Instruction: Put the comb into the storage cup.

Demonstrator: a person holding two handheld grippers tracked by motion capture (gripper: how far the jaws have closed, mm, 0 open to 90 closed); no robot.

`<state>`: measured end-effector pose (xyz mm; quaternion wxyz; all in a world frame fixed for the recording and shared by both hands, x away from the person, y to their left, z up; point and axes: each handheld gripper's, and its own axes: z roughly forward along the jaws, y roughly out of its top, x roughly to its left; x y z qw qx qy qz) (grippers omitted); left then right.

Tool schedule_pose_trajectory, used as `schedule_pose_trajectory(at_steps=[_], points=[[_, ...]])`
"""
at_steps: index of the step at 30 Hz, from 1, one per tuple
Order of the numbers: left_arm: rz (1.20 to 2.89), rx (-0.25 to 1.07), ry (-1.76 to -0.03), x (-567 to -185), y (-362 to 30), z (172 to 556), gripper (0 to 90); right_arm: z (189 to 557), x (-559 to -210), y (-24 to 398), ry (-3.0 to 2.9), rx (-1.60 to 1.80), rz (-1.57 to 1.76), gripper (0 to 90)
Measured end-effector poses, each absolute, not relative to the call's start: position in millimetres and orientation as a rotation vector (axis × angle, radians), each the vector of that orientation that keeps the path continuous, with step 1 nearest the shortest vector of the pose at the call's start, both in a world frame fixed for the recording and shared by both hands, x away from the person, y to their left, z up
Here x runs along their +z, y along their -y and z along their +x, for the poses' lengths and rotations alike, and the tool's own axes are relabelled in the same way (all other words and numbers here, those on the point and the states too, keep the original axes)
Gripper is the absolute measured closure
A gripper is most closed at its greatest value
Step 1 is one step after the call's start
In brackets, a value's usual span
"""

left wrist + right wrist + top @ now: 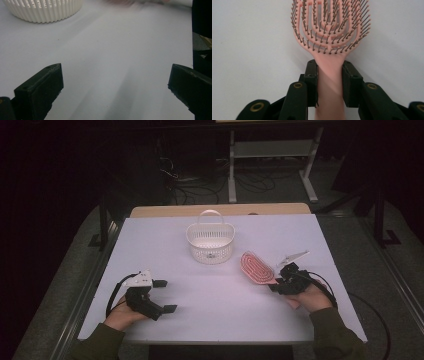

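One pink hairbrush (329, 32), bristles up, lies on the white table (210, 300) right of one white slotted basket (210, 241). No legible writing on either. Right gripper (329, 75) is clamped on the brush handle, both pads pressing it. Left gripper (115, 82) rests near the table's front left, jaws spread wide, holding nothing.

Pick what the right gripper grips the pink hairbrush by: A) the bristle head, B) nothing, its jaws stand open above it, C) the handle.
C: in the right gripper view the right gripper has both jaws pressed on the handle of the pink hairbrush, just below the bristles.
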<state>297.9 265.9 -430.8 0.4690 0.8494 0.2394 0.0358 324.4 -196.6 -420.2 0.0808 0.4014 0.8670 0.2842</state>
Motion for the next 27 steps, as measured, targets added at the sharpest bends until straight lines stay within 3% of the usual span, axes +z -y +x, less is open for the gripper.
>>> schedule_pose_trajectory(at_steps=[27], points=[[2.062, 0.084, -0.592, -430.1, -266.7, 298.2, 0.0, 318.9, -404.5, 201.5, -2.525, 1.062, 1.145, 68.8]])
